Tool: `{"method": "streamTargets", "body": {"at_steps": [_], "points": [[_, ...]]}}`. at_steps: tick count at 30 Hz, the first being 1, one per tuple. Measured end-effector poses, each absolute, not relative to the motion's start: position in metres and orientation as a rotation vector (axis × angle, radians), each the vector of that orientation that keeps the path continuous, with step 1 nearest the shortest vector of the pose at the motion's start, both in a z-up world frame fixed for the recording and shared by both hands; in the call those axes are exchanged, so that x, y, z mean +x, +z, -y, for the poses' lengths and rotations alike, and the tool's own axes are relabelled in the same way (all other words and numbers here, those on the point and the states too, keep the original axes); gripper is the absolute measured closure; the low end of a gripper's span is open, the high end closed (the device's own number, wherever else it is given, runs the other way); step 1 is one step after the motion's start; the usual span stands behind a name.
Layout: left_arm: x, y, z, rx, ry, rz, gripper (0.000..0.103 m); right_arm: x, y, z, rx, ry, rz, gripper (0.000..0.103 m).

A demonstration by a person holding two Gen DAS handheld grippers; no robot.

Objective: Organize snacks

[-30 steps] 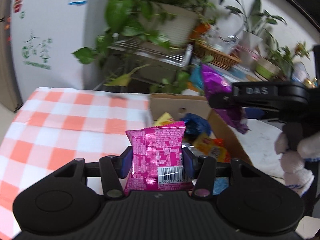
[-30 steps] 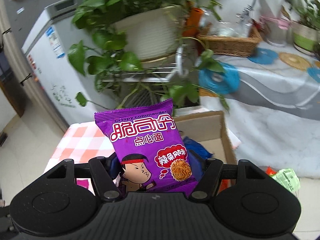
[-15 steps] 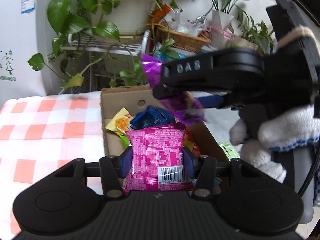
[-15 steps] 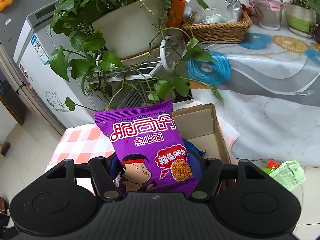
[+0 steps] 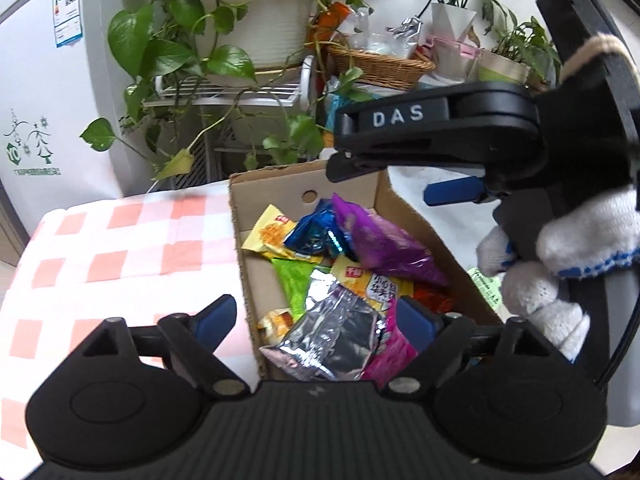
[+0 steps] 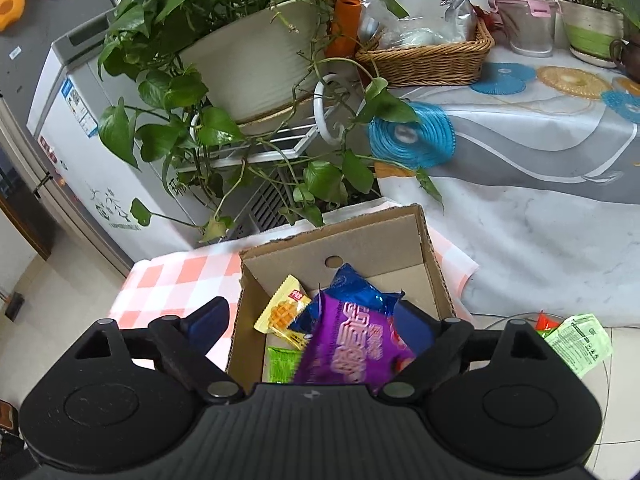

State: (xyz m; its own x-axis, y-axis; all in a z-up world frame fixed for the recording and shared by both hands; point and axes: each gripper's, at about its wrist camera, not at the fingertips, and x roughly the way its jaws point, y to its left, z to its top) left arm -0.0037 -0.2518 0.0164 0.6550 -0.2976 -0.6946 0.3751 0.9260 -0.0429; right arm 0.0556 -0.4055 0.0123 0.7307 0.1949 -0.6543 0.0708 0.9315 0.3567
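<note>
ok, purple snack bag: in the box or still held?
In the box. The purple bag lies on the other snacks inside the cardboard box, and the right tool is open with nothing between its fingers.

We can read the white letters "DAS" on the right hand-held gripper (image 5: 404, 148), up above our left one. The purple snack bag (image 6: 352, 354) between the right gripper's blue fingers has big Chinese writing, too blurry to read. The fridge sticker (image 5: 66, 8) print is too small.
</note>
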Motion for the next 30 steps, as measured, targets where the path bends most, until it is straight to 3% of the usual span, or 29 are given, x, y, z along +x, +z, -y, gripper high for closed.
{"method": "streamTargets", "body": {"at_steps": [30], "points": [[0.006, 0.007, 0.215, 0.082, -0.152, -0.927, 0.005, 0.006, -0.001, 0.396, 0.160, -0.135, -0.877, 0.000]]}}
